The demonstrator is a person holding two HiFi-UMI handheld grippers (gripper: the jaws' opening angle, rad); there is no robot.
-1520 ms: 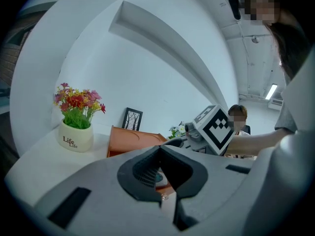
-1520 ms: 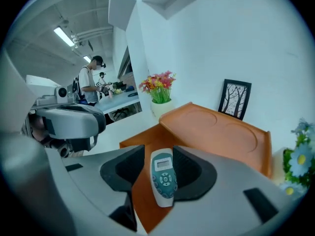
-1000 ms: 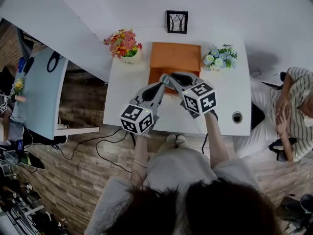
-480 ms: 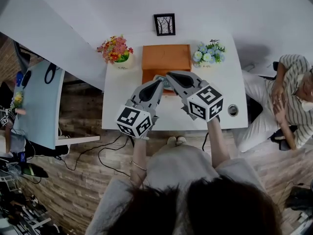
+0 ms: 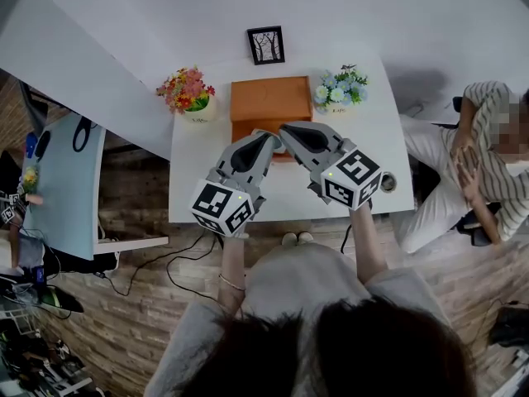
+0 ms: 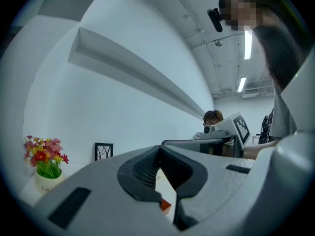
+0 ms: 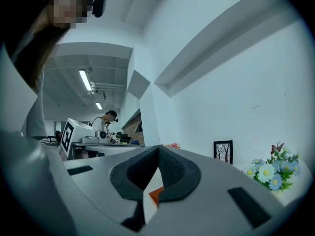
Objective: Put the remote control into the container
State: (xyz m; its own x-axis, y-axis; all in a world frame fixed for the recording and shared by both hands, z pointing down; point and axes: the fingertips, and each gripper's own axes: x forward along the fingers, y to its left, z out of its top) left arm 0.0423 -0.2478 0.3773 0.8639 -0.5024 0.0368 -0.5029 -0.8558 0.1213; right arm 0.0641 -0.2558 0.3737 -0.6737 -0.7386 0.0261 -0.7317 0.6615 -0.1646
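The orange container (image 5: 269, 99) stands at the back middle of the white table (image 5: 198, 168); from above it shows only a flat orange top. No remote control is visible in any view. Both grippers are held level above the table just in front of the container, their tips close together. The left gripper (image 5: 266, 136) is shut with nothing in it, and so is the right gripper (image 5: 285, 129). In the left gripper view the shut left gripper (image 6: 158, 149) frames a sliver of the orange container (image 6: 166, 205). The right gripper (image 7: 158, 149) shows the same.
A pot of red flowers (image 5: 188, 89) stands left of the container and blue flowers (image 5: 337, 88) right of it. A small framed picture (image 5: 266, 45) leans on the wall behind. A cable hole (image 5: 388, 182) is near the table's right edge. A person (image 5: 488, 155) sits to the right.
Both grippers have risen towards the camera and their tips have drawn together in front of the container. The head view has shifted, so the table sits further left.
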